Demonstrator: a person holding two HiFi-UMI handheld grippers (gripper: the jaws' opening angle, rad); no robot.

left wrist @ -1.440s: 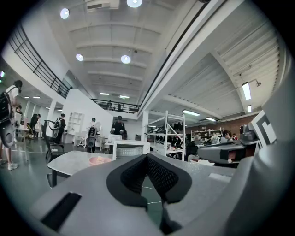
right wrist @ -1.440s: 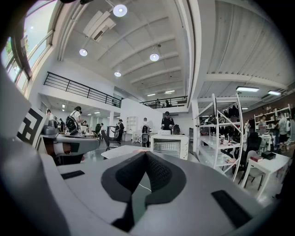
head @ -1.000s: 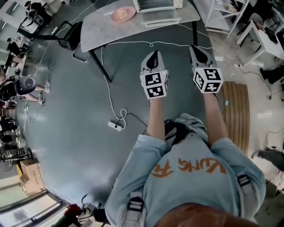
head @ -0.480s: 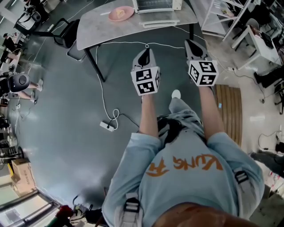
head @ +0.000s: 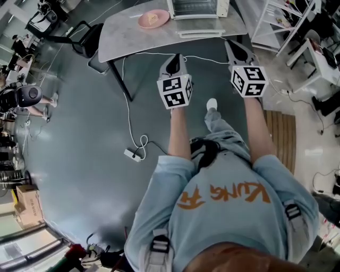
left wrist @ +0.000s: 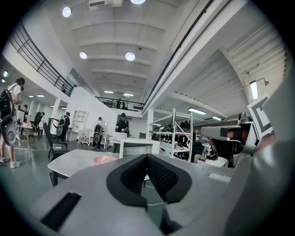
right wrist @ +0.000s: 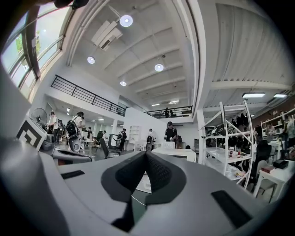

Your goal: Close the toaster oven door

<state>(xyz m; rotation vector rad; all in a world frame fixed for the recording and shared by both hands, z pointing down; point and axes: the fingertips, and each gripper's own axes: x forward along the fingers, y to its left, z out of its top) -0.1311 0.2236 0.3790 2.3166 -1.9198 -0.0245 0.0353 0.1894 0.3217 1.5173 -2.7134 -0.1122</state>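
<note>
While held short of the bench (head: 133, 37), clenched empty: left gripper (head: 176, 57), right gripper (head: 234, 45); toaster oven door (head: 201, 33) folded down.

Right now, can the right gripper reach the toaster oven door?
Probably not yet: the right gripper, shut, looks short of the open door at the table edge. Nothing stands between them.

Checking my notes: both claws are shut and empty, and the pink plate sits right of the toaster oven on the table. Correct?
No. The head view shows the pink plate left of the toaster oven on the table, not right. The left claw and right claw are shut and empty.
</note>
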